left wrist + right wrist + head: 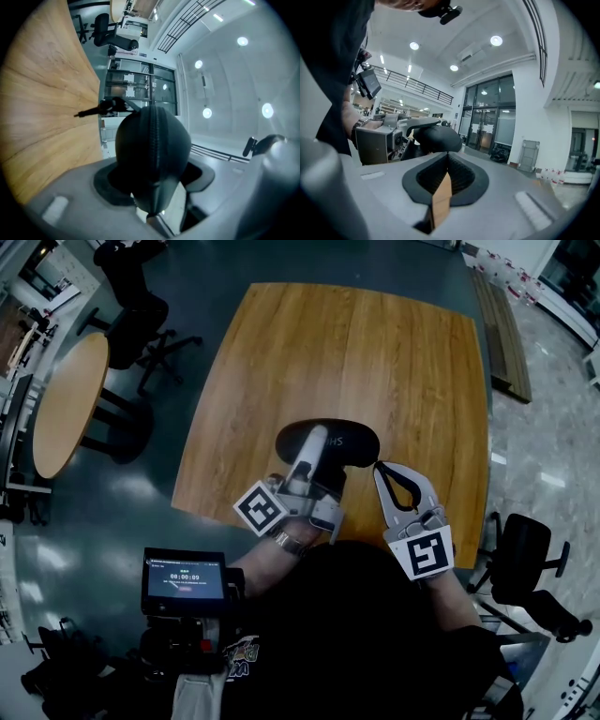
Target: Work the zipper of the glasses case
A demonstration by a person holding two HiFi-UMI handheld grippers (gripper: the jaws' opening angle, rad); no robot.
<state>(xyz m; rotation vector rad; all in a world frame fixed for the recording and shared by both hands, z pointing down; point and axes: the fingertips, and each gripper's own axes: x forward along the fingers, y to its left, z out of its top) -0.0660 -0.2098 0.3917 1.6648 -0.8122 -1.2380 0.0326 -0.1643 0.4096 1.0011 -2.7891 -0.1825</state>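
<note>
A black oval glasses case (354,441) is held above the near part of the wooden table (375,352). My left gripper (316,440) is shut on it, one pale finger (309,457) lying across its top. In the left gripper view the case (152,150) fills the space between the jaws, with its zipper line (155,140) running down the middle. My right gripper (379,466) is shut, its tips right at the case's right end. In the right gripper view the closed tips (447,157) meet just below the case (436,138). I cannot make out a zipper pull between them.
A round wooden table (66,399) and a black office chair (141,315) stand to the left. Another chair (525,559) is at the near right. A wooden bench (502,329) lies far right. A small screen (183,579) sits at the person's chest.
</note>
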